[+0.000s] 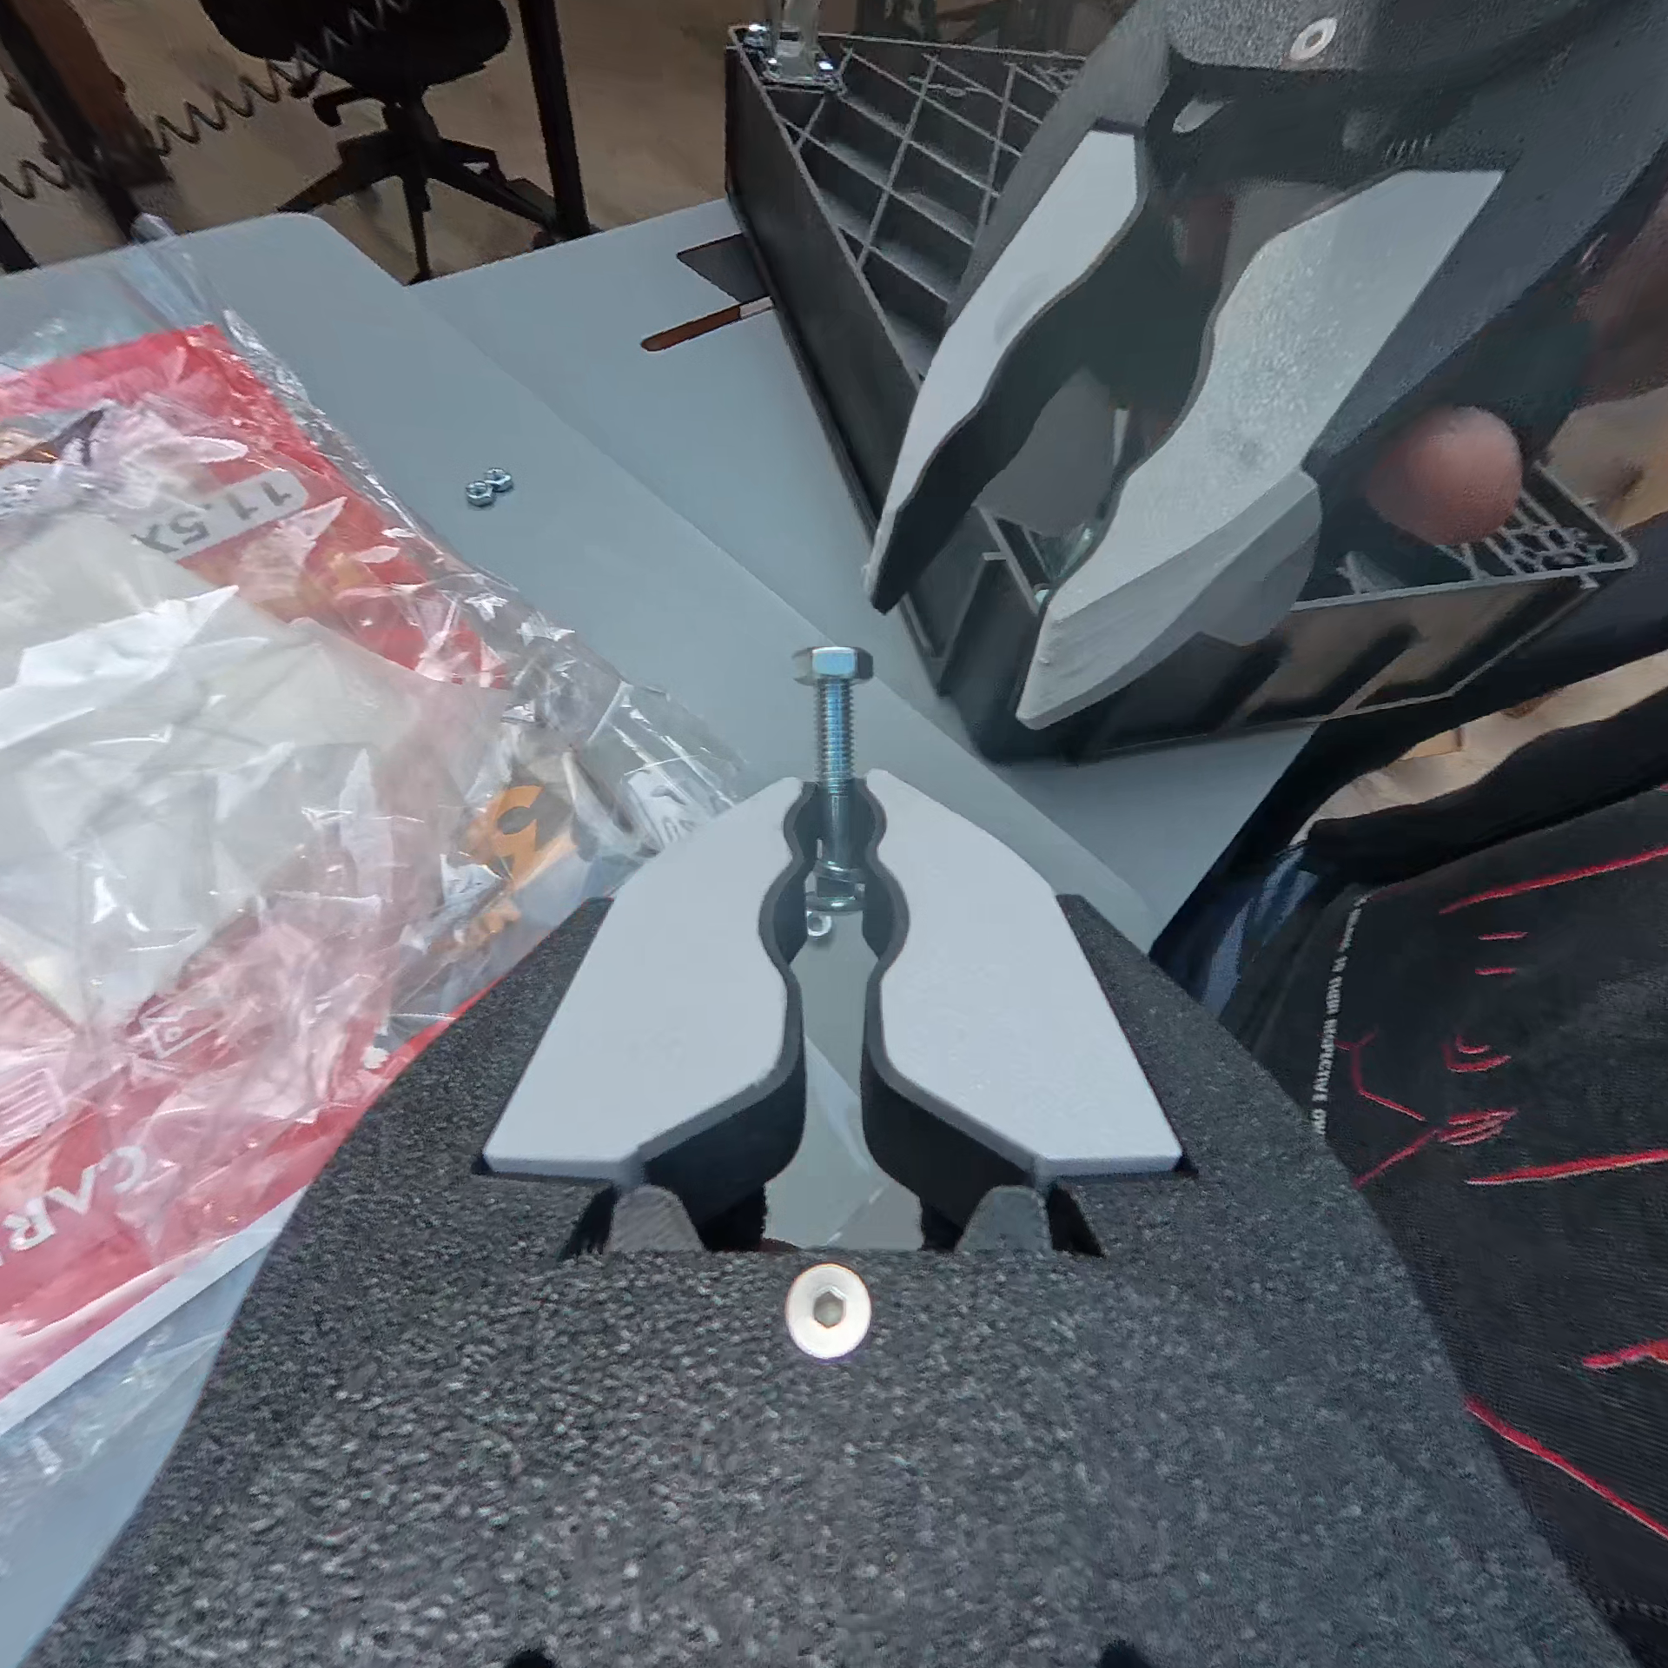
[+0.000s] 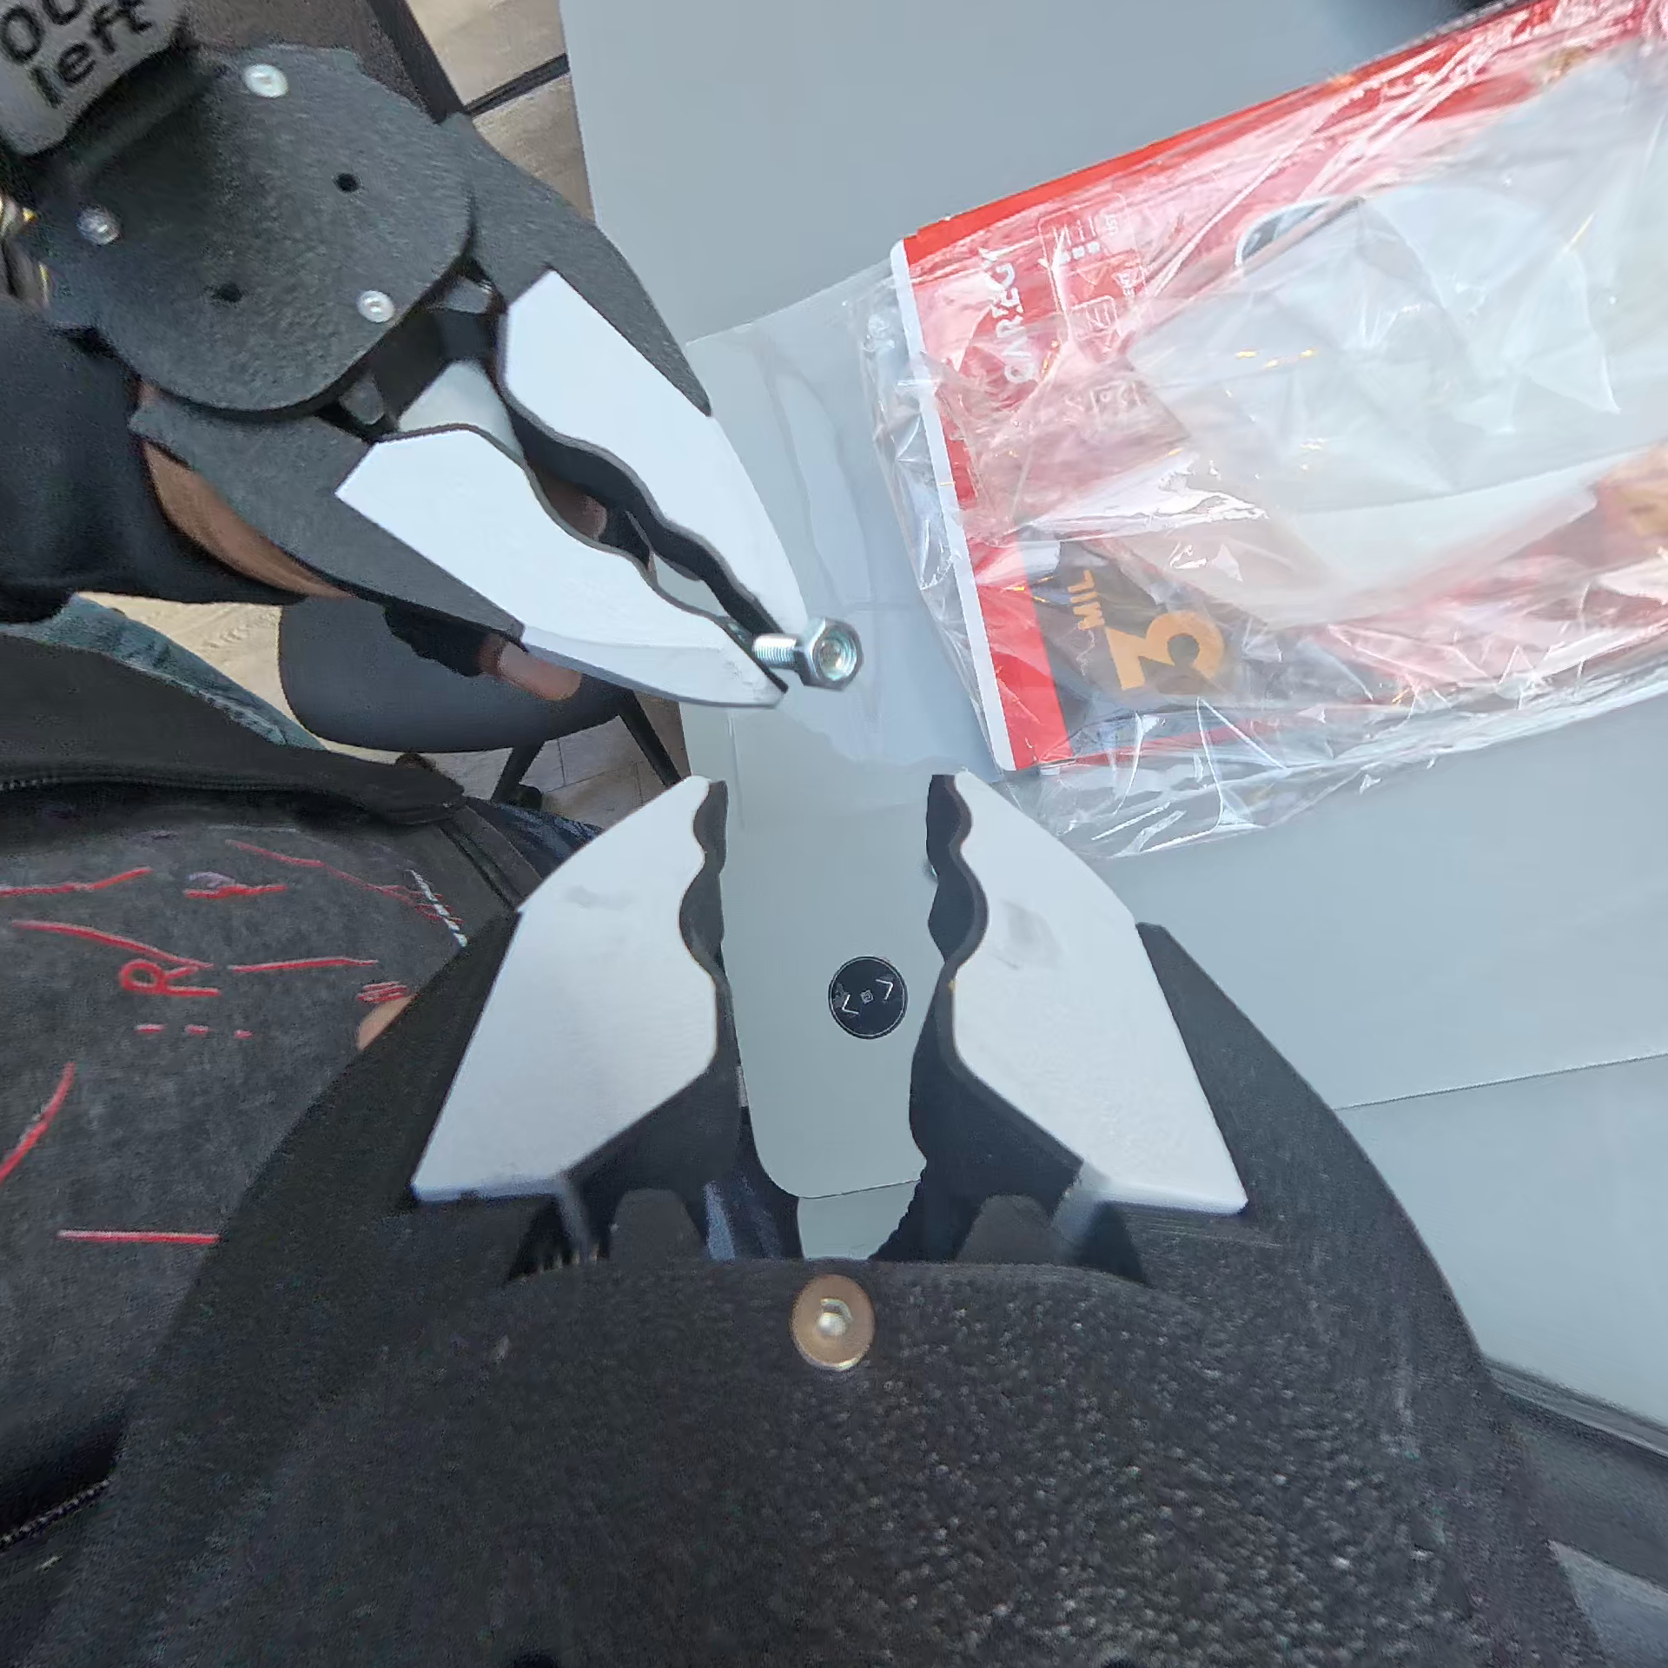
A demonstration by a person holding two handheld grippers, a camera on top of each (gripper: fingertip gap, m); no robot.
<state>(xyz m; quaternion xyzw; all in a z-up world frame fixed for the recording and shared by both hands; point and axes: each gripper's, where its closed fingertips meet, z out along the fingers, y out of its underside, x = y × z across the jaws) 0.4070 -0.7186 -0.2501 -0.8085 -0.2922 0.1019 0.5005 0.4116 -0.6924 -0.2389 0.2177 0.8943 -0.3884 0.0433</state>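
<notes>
Bolt sits clamped by its threaded shank in the left gripper, head pointing out past the tips, fingers all but closed around it. A washer or nut seems to sit on the shank inside the grip; I cannot tell which. The right gripper hangs near, jaws spread wide and empty, above the grey table. Two loose nuts lie on the table beyond, beside a plastic bag with red packaging. A black ribbed part stands behind. Judging by this, the firm grip matters: the bolt should be held square, without rolling in the notch.
</notes>
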